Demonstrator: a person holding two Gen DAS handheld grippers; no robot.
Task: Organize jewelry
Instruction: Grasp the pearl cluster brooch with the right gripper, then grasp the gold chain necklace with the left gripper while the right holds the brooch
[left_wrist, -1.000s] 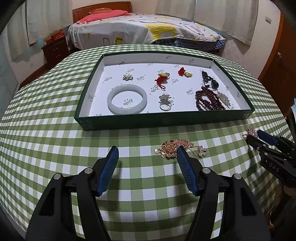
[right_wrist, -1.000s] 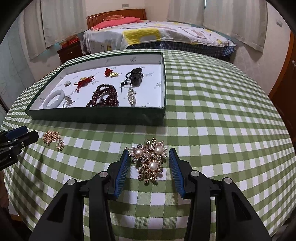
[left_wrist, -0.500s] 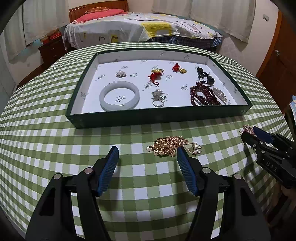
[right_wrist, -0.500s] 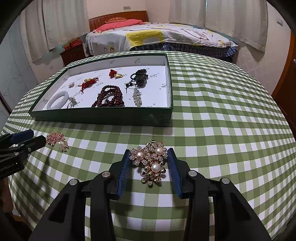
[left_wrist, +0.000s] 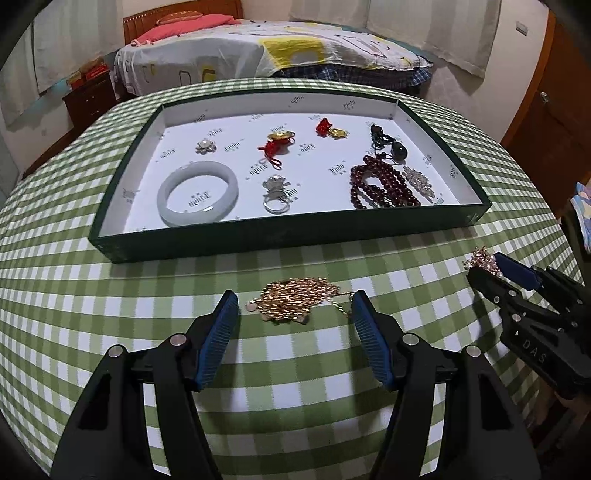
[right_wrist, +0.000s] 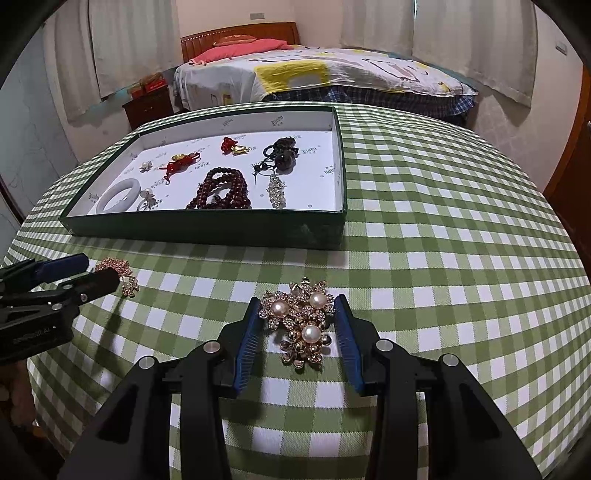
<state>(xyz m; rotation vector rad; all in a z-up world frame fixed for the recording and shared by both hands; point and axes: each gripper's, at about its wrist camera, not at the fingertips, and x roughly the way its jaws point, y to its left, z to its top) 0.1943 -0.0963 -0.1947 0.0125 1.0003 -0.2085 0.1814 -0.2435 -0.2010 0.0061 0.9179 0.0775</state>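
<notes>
Your left gripper (left_wrist: 293, 323) has slid sideways until the heap of gold chain (left_wrist: 295, 303) sits between its wide-open jaws, untouched, so that pickup is lined up. Your right gripper (right_wrist: 297, 332) has narrowed around the pearl brooch (right_wrist: 301, 319): pads at its edges, grip uncertain. Both pieces lie on the checked tablecloth (right_wrist: 443, 295) just in front of the green tray (left_wrist: 258, 238).

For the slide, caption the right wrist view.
Right gripper brackets a pearl brooch on the checked tablecloth.

Green-white checked tablecloth (left_wrist: 74, 295) fills the lower frame. Bed (right_wrist: 332, 74) with patterned cover and pink pillow (right_wrist: 240, 48) top centre. Dark nightstand (left_wrist: 92, 98) upper left. Curtains (right_wrist: 480, 40) upper right, wooden door (left_wrist: 554, 92) right edge.
</notes>
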